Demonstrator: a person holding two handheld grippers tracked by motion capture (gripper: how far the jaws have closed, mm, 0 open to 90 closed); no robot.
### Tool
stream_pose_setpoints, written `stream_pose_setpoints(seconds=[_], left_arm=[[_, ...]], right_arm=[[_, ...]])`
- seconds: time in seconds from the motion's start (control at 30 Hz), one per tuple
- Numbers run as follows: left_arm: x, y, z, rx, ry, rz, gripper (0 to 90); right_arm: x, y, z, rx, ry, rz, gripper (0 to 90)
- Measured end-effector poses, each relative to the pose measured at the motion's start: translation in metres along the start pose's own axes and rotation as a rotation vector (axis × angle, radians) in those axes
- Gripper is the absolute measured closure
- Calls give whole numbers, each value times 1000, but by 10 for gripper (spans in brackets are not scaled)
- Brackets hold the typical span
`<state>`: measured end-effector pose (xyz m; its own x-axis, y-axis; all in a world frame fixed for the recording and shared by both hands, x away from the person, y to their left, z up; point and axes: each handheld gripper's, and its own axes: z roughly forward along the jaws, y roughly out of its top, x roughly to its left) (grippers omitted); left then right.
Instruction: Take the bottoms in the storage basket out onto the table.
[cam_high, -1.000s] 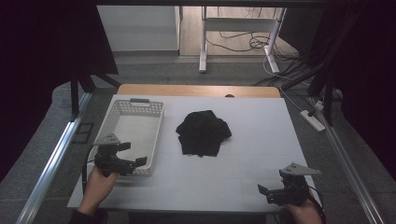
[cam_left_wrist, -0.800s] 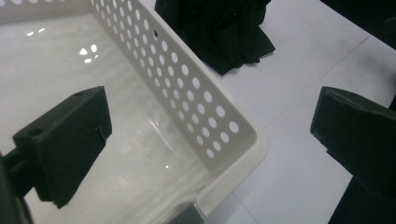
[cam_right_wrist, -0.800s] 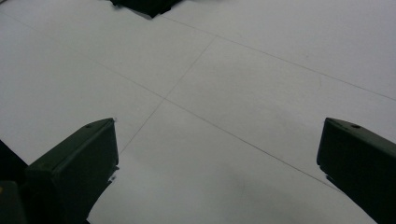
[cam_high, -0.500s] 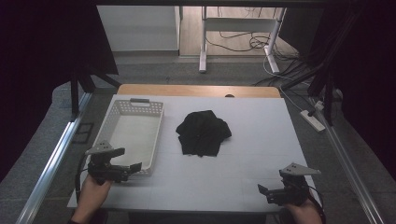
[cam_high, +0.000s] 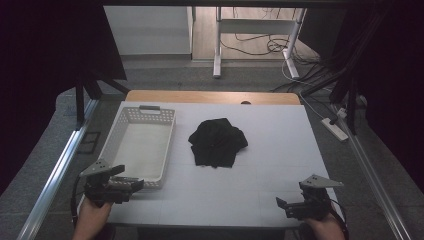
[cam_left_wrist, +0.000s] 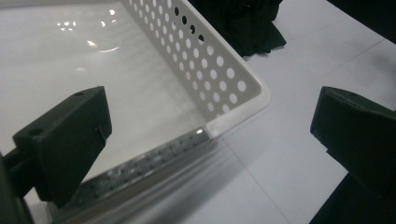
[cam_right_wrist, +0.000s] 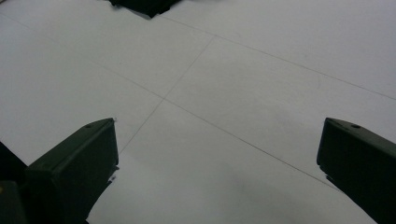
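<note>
My left gripper (cam_high: 131, 184) hangs at the near corner of the white perforated basket (cam_left_wrist: 219, 79), fingers wide and empty; I could clip that hard plastic rim and shove it; my right gripper (cam_high: 283, 206), equally wide, sits over bare worktop (cam_right_wrist: 243, 84); farther off, the crumpled black cloth (cam_high: 217, 142) lies mid-worktop beside the basket; soft folds may slip a shallow pinch.

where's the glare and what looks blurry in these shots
Left gripper view: bright glare spots on the white basket floor, and its near rim is smeared out of focus. High view: evenly lit table, dark surroundings, the black cloth shows little fold detail. Right gripper view: soft, no glare.
</note>
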<state>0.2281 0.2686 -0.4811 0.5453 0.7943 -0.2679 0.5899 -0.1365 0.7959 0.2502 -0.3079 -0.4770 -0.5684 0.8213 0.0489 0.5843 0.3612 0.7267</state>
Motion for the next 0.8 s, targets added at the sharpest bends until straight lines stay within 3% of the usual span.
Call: stream_pose_setpoints(seconds=[0.6,0.8], left_arm=[[0,-22,-18,-30,41,-5,0],[0,-30,-23,-9,64,-5,0]], right_arm=[[0,0,0,0,-1,-1,0],[0,0,0,1,-1,-1,0]])
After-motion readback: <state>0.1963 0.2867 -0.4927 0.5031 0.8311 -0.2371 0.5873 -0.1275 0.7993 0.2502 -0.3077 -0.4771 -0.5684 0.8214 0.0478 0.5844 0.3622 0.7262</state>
